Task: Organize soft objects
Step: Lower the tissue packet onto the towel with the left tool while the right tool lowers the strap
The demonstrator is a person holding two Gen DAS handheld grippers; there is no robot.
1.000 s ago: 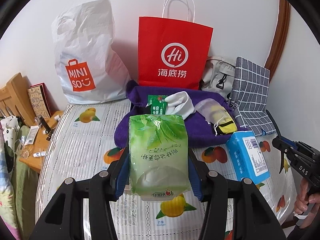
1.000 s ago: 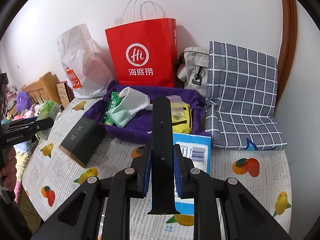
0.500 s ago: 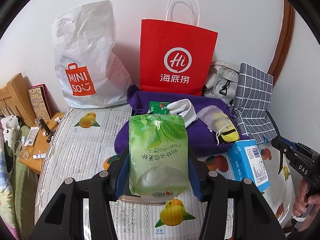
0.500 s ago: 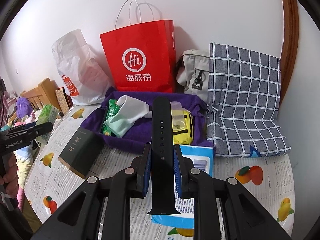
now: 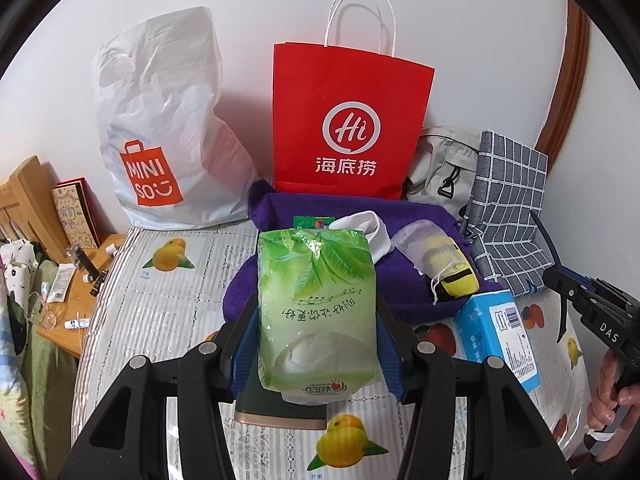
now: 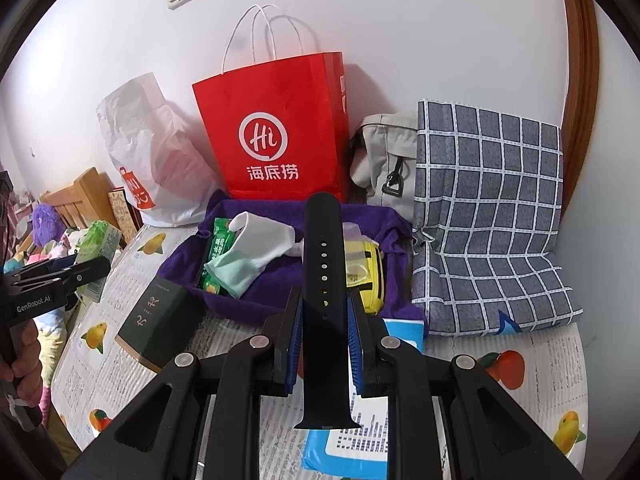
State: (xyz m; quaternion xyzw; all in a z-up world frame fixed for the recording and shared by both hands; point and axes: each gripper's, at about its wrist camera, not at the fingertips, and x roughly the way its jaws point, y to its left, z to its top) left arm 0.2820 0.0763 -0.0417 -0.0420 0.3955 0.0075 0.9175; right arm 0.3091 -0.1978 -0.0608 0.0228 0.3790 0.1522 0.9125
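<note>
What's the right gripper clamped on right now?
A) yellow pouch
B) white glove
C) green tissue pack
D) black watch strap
D: in the right wrist view the right gripper has its blue pads pressed on both edges of the black watch strap, which stands upright between them above the purple cloth.
</note>
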